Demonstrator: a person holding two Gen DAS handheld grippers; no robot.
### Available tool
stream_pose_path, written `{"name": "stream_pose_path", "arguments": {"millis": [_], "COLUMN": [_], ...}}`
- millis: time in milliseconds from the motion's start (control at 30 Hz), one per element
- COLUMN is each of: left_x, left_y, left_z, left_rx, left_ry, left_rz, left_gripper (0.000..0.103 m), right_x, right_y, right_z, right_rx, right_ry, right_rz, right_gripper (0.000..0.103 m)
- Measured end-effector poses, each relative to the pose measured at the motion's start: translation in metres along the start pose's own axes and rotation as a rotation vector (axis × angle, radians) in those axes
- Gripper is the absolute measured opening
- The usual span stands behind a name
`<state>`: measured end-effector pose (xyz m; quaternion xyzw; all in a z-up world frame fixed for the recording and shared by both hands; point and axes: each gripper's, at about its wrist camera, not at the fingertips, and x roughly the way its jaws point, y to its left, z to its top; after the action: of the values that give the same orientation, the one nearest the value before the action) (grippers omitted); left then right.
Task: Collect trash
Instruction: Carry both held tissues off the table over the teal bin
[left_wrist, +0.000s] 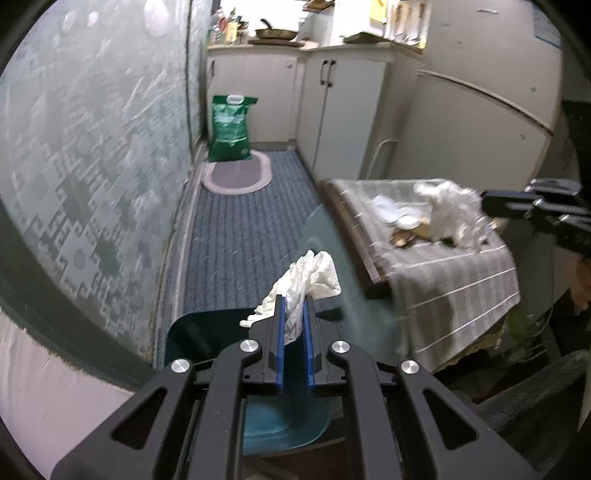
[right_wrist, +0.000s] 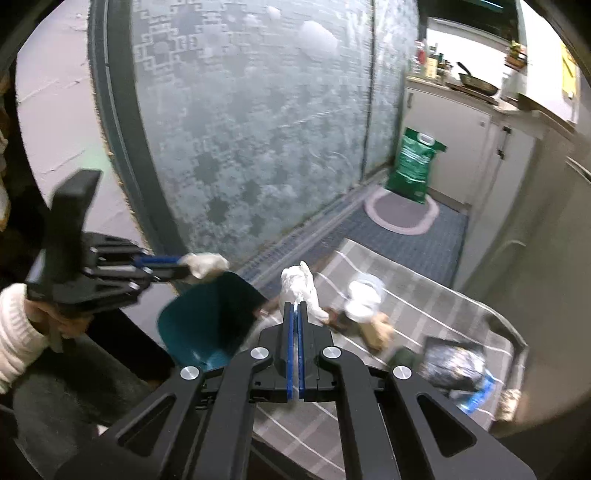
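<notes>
Left gripper (left_wrist: 294, 301): in your left hand, its blue pads are clamped on a crumpled white tissue (left_wrist: 308, 280); the wad sticks out past the fingertips.
Right gripper (right_wrist: 296, 306): in your right hand, jaws pressed together, pinching a second white wad (right_wrist: 301, 286) that stands up above the tips.
Bin (left_wrist: 284, 424): a teal bin sits on the floor right below your left gripper, mouth open upward; the tissue hangs above its rim.
Table (left_wrist: 443, 280): a low table under a grey striped cloth stands just beside the bin, on your right.
Trash on table: a white plastic lid or cup (right_wrist: 364, 295), brown paper scraps (right_wrist: 376, 328) and a dark crumpled bag (right_wrist: 454, 363) lie on the cloth, near your right gripper.
Floor: blue-grey striped carpet, with a pale oval mat (left_wrist: 236, 173) further off.
Far end: a green sack (left_wrist: 229, 127) stands upright on the mat against white cabinets (left_wrist: 332, 110); a pan (left_wrist: 275, 32) rests on the counter above.
</notes>
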<state>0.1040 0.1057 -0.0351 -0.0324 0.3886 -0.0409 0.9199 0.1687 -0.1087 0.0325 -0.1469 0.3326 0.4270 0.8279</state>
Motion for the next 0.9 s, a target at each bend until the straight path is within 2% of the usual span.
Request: {"name": "stream_pose_path", "arguments": {"millis": [233,400,900], "left_x": [0.014,0.022,0.055], "left_y": [0.034,0.053,0.078], "left_z": [-0.022,-0.034,-0.067], "left_rx": [-0.040,-0.078,-0.085], "left_ry": [0.089,0.148,0.299], "left_rz": [0.043,0.025,0.044], "left_gripper": [0.010,0.010,0.010], "right_x": [0.027,0.054,0.127], "right_y": [0.034,0.055,0.091], "right_z": [0.017,0.024,0.023], "right_rx": [-0.019,-0.019,0.031], "right_ry": [0.024,0.069,0.218], "right_rz": [0.077,0.116,0.185], "right_gripper": [0.001,0.001,0.001]}}
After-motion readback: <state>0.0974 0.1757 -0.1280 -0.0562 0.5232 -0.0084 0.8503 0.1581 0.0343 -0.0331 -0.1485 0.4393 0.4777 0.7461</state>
